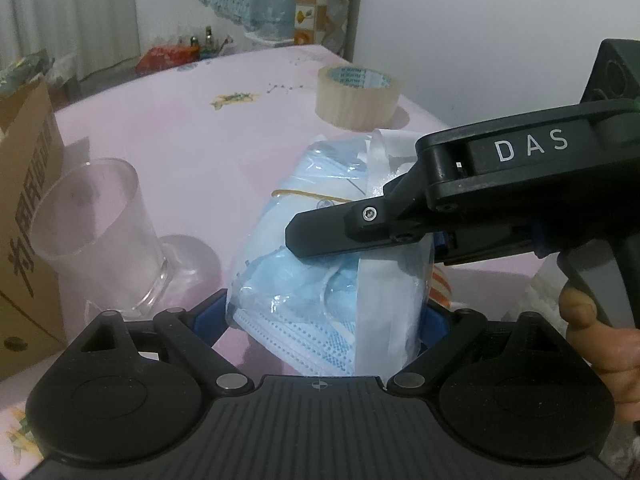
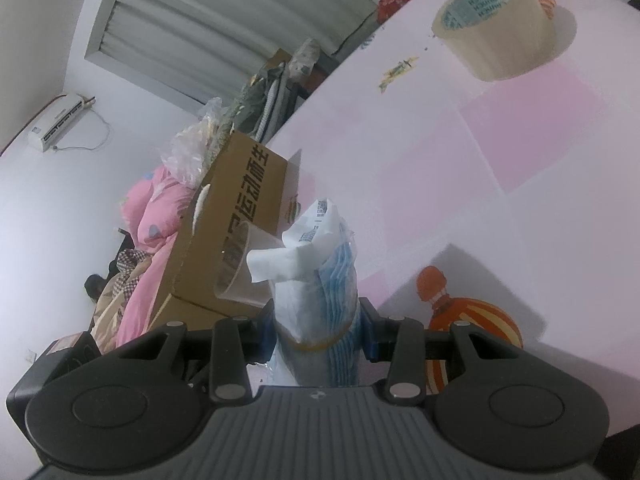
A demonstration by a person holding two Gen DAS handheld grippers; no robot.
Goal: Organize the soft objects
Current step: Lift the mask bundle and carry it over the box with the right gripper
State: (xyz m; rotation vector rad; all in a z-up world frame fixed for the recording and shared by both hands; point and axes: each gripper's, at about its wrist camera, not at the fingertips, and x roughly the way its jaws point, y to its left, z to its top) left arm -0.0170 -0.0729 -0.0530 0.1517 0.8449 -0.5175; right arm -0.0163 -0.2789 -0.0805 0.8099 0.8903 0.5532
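The left gripper [image 1: 326,316] shows only the blue inner edges of its fingers, the tips hidden behind the pack of face masks [image 1: 320,280]; its jaws stand wide on either side of the pack, and whether they touch it cannot be told. The right gripper [image 2: 318,328] is clamped on the same pack, its blue pads pressing both flat sides, fingertips again hidden. The pack is a clear, crinkled plastic bag of pale blue pleated masks with white ear loops, a white paper sheet on one side and a yellow rubber band [image 2: 320,345] round it. It is held upright over the pink tabletop [image 1: 180,128]. Left of the left gripper stands a clear plastic cup [image 1: 100,232], apparently empty, and a cardboard box [image 1: 24,208], cut off, contents unseen. Beyond the pack lies a roll of tape [image 1: 356,94]. An orange striped toy [image 2: 472,320] is half hidden behind the right gripper.
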